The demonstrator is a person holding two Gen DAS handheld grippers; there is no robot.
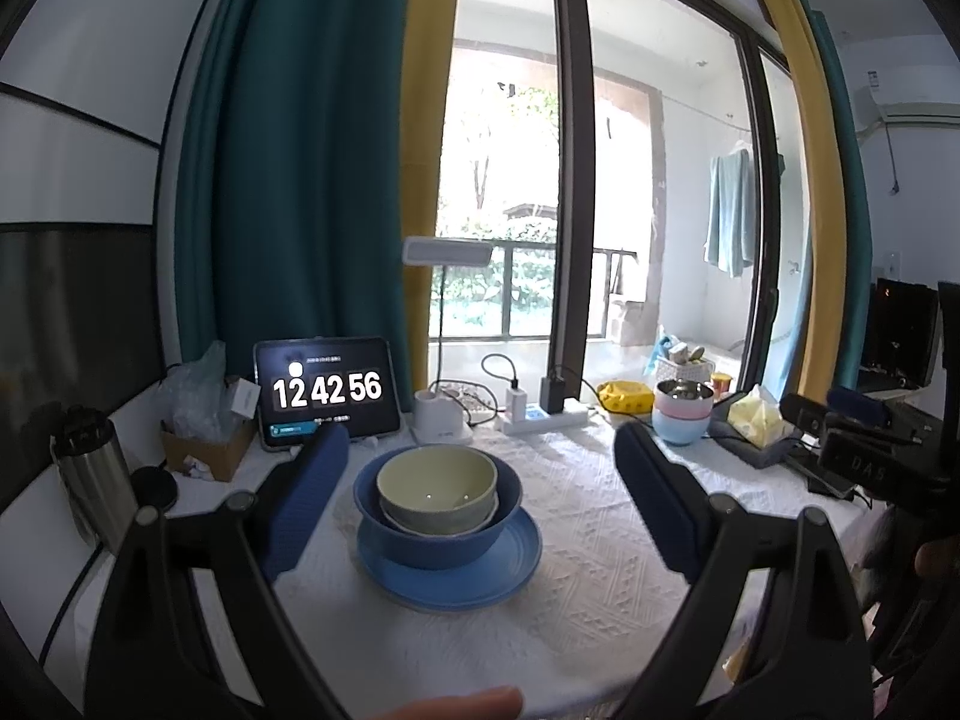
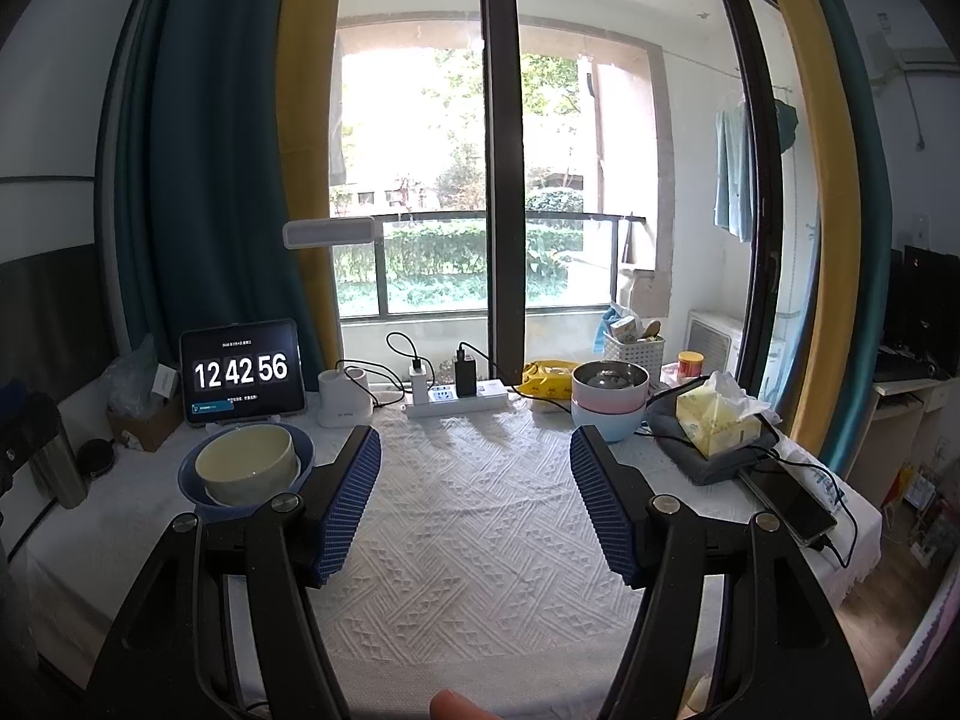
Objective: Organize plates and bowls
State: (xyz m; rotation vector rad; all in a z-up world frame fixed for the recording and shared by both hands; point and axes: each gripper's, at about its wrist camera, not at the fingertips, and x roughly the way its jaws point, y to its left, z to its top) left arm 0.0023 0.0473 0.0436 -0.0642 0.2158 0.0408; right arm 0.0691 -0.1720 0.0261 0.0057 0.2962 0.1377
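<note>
A pale green bowl (image 1: 437, 489) sits nested in a dark blue bowl (image 1: 438, 540), which stands on a blue plate (image 1: 450, 579) on the white tablecloth (image 1: 588, 570). My left gripper (image 1: 480, 468) is open and empty, its blue pads on either side of the stack and a little short of it. In the right wrist view the same stack (image 2: 246, 471) is at the left, beside the left finger. My right gripper (image 2: 474, 468) is open and empty over bare cloth. A second stack, a steel bowl in a pink bowl on a light blue bowl (image 2: 609, 399), stands at the back right.
Along the back stand a tablet clock (image 2: 240, 372), a white lamp base (image 2: 342, 399), a power strip (image 2: 456, 402) and a yellow pack (image 2: 546, 381). A tissue box (image 2: 717, 420) and a phone (image 2: 792, 498) lie right. A steel flask (image 1: 96, 474) is left.
</note>
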